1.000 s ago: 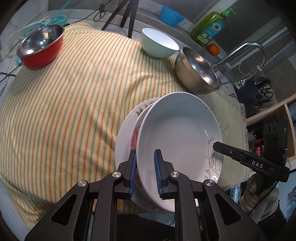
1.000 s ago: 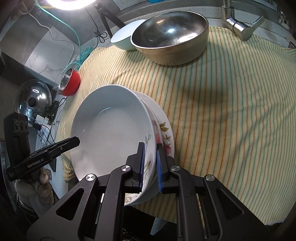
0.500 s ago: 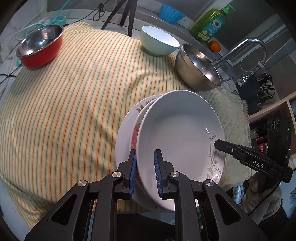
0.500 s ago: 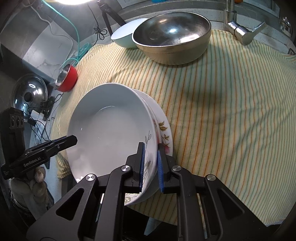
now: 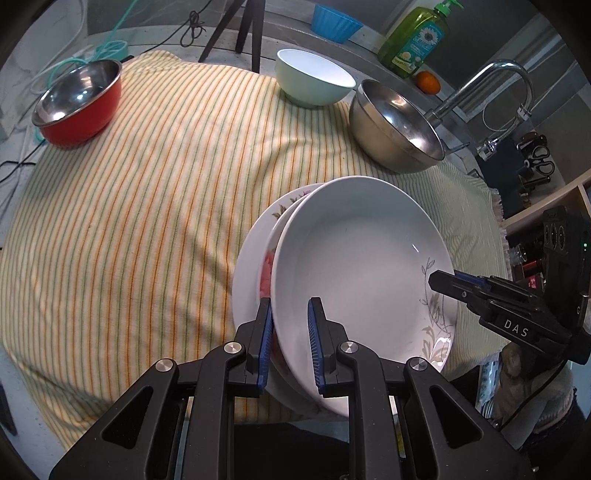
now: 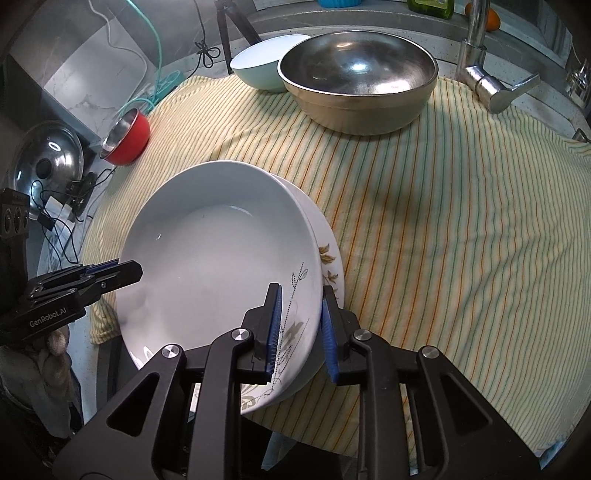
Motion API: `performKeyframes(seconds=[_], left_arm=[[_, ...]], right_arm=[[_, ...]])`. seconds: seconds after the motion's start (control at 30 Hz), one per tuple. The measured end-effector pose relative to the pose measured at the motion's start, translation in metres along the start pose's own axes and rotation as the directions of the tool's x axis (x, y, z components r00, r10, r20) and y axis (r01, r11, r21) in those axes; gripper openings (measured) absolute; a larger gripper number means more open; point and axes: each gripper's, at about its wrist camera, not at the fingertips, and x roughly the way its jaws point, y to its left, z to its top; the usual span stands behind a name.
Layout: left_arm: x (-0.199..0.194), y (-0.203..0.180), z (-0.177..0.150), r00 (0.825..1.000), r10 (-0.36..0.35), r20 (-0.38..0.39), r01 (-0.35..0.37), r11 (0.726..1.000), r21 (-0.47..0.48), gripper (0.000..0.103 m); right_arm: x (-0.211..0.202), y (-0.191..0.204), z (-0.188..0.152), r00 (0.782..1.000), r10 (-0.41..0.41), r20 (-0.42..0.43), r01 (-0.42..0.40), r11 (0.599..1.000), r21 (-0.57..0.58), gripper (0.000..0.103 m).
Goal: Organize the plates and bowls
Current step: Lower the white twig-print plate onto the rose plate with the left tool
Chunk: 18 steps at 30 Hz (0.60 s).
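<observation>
A deep white plate (image 5: 362, 258) with a grey leaf pattern sits on a flat flowered plate (image 5: 251, 266) near the front of the striped cloth. My left gripper (image 5: 290, 325) is shut on the near rim of the stacked plates. My right gripper (image 6: 301, 314) straddles the opposite rim of the deep plate (image 6: 221, 266), its jaws now slightly apart around it. Each gripper also shows in the other's view: the right one (image 5: 443, 280), the left one (image 6: 129, 269). A red bowl (image 5: 77, 99), a pale green bowl (image 5: 314, 81) and a large steel bowl (image 5: 395, 129) stand further back.
A yellow striped cloth (image 5: 147, 206) covers the counter. A tap (image 5: 491, 85), a green soap bottle (image 5: 413, 37), an orange (image 5: 428, 82) and a blue bowl (image 5: 336, 22) are at the back. A pot lid (image 6: 48, 162) and cables lie off the left edge.
The stack has moved a little toward the back of the cloth and tilted less. My right gripper's jaws have widened around the rim.
</observation>
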Motion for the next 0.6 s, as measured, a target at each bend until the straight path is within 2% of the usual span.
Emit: performKeyframes(seconds=[0.3, 0.53, 0.6], left_arm=[[-0.001, -0.005, 0.003, 0.998, 0.067, 0.013, -0.068, 0.997, 0.045, 0.017], [0.000, -0.006, 0.001, 0.997, 0.072, 0.010, -0.072, 0.996, 0.061, 0.017], [0.000, -0.007, 0.001, 0.998, 0.069, 0.007, -0.069, 0.995, 0.065, 0.020]], right_arm=[[-0.001, 0.010, -0.001, 1.000, -0.015, 0.013, 0.016, 0.999, -0.050, 0.030], [0.000, 0.011, 0.001, 1.000, -0.026, 0.015, 0.027, 0.998, -0.054, 0.030], [-0.001, 0.010, 0.001, 1.000, -0.025, 0.016, 0.026, 0.998, -0.051, 0.030]])
